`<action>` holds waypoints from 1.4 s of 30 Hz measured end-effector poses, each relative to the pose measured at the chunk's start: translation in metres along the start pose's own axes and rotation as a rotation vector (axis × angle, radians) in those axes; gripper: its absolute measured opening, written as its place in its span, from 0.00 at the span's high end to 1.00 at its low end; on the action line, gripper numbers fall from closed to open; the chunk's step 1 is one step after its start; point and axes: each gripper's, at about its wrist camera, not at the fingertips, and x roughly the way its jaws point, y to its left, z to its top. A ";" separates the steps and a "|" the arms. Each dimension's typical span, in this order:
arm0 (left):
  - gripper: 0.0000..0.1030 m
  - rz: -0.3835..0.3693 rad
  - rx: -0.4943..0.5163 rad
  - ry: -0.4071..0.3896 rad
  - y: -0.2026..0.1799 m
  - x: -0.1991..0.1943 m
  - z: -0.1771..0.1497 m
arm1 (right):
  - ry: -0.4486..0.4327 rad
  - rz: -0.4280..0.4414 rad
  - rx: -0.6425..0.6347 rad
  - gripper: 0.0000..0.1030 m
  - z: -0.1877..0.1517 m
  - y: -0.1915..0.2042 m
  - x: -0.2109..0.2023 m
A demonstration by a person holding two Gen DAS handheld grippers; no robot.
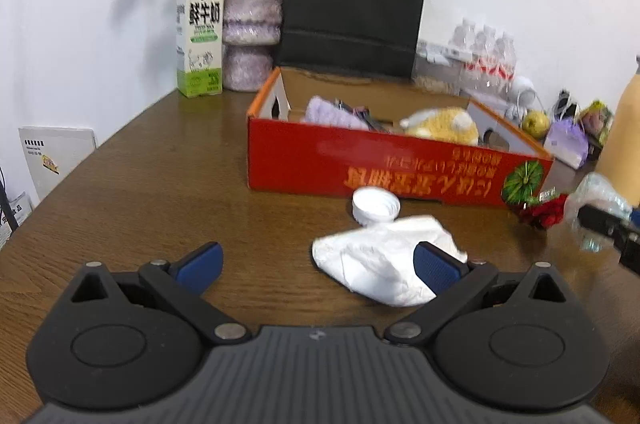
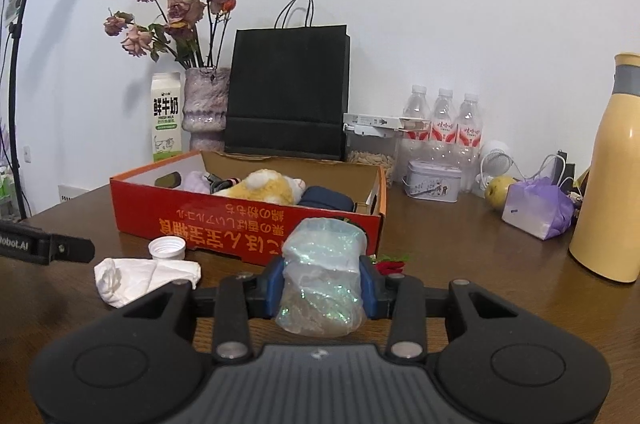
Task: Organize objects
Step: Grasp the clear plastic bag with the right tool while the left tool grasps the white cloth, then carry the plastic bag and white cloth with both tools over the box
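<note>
My left gripper [image 1: 318,264] is open and empty above the wooden table, its right finger over a crumpled white tissue [image 1: 380,264]. A white bottle cap [image 1: 375,205] lies just beyond it, before the red cardboard box [image 1: 360,164]. The box holds a yellow plush toy [image 1: 444,124] and a lilac cloth [image 1: 332,114]. My right gripper [image 2: 322,284] is shut on a clear iridescent plastic bag [image 2: 322,276], held in front of the box [image 2: 240,224]. The tissue [image 2: 140,278] and cap [image 2: 167,249] lie to its left. A small red rose [image 2: 390,264] lies by the box.
At the back stand a milk carton [image 1: 200,36], a vase of dried roses [image 1: 250,28], a black paper bag [image 1: 352,4] and water bottles [image 2: 440,128]. On the right are a tin [image 2: 432,182], a pear [image 2: 498,190], a purple pouch [image 2: 538,210] and a tall yellow flask [image 2: 612,172].
</note>
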 end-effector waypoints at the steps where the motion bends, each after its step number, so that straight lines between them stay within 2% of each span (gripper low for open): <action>1: 0.00 0.003 0.013 0.024 -0.002 0.003 0.000 | 0.000 0.000 0.004 0.64 0.000 -0.001 0.000; 11: 0.00 -0.063 0.055 0.170 -0.022 0.029 0.013 | 0.001 0.003 0.021 0.64 -0.001 -0.004 0.001; 15: 0.00 -0.037 0.062 0.226 -0.041 0.051 0.021 | 0.002 0.003 0.021 0.64 -0.001 -0.004 0.001; 17: 0.00 0.003 0.072 0.244 -0.049 0.062 0.022 | 0.002 0.003 0.022 0.64 -0.001 -0.004 0.001; 21: 0.00 0.042 0.051 0.183 -0.054 0.070 0.017 | 0.001 0.007 0.025 0.64 -0.001 -0.004 0.001; 25: 0.01 0.034 0.062 0.162 -0.055 0.065 0.013 | 0.000 0.011 0.024 0.64 -0.001 -0.004 0.001; 30: 0.16 0.007 0.075 0.130 -0.056 0.053 0.007 | -0.008 0.015 0.023 0.64 -0.001 -0.005 -0.001; 32: 0.26 -0.012 0.083 0.121 -0.056 0.047 0.005 | -0.010 0.019 0.024 0.64 -0.001 -0.005 -0.001; 34: 0.42 -0.030 0.087 0.110 -0.056 0.041 0.002 | -0.013 0.024 0.025 0.64 -0.002 -0.006 -0.002; 37: 0.47 -0.037 0.094 0.095 -0.055 0.030 -0.004 | -0.017 0.027 0.021 0.64 -0.002 -0.005 -0.004; 42: 0.48 -0.021 0.084 0.048 -0.051 0.003 -0.016 | -0.025 0.031 0.017 0.64 -0.003 -0.004 -0.007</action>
